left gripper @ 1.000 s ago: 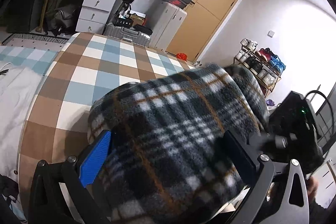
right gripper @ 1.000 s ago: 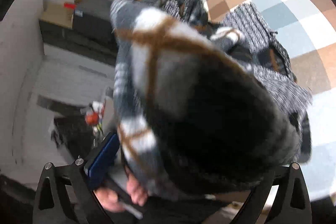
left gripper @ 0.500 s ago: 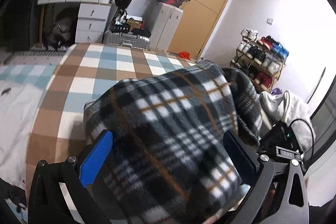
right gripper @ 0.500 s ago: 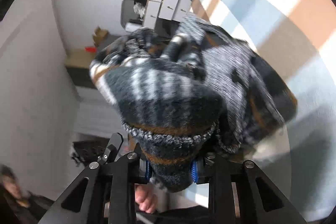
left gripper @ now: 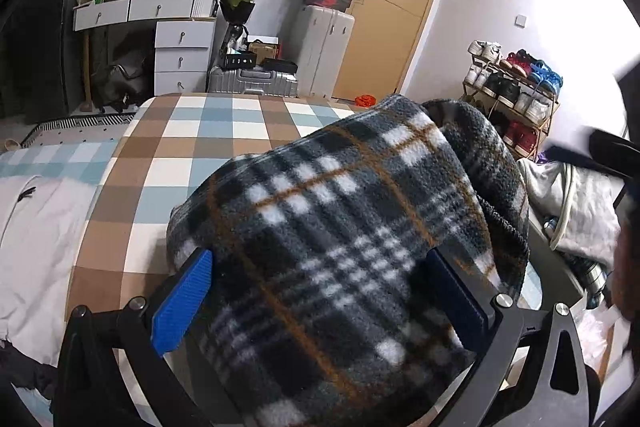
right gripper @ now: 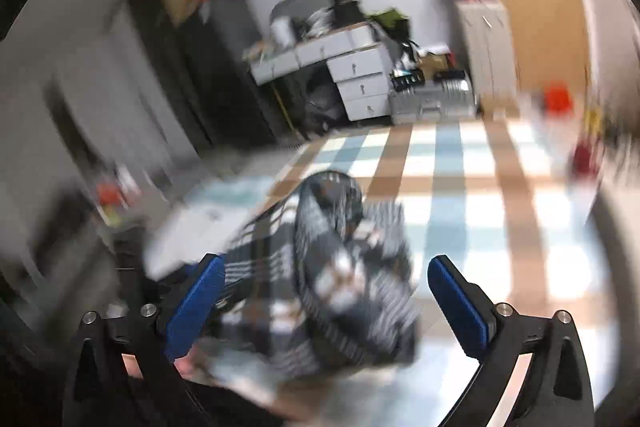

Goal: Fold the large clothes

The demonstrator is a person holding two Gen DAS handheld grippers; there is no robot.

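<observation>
A dark plaid fleece garment [left gripper: 344,247] lies bunched on the checked bed cover [left gripper: 168,163]. In the left wrist view it fills the space between the wide-apart blue fingers [left gripper: 182,301] of my left gripper [left gripper: 320,299], draped over them. In the blurred right wrist view the same garment [right gripper: 328,291] sits in a heap in front of my right gripper [right gripper: 326,303], whose blue fingers [right gripper: 456,301] stand wide open with the cloth lying between them, not pinched.
A white garment [left gripper: 36,227] lies on the bed's left side. Beyond the bed stand a white drawer desk [left gripper: 176,39], a silver suitcase [left gripper: 252,83], a grey cabinet [left gripper: 324,51] and a wooden door [left gripper: 396,7]. A shoe rack [left gripper: 512,95] and grey laundry [left gripper: 576,203] are on the right.
My right gripper was shut on the garment's edge half a second ago; now it is open, swinging fast, and the garment has dropped onto the bed. The left gripper stays open under the cloth.
</observation>
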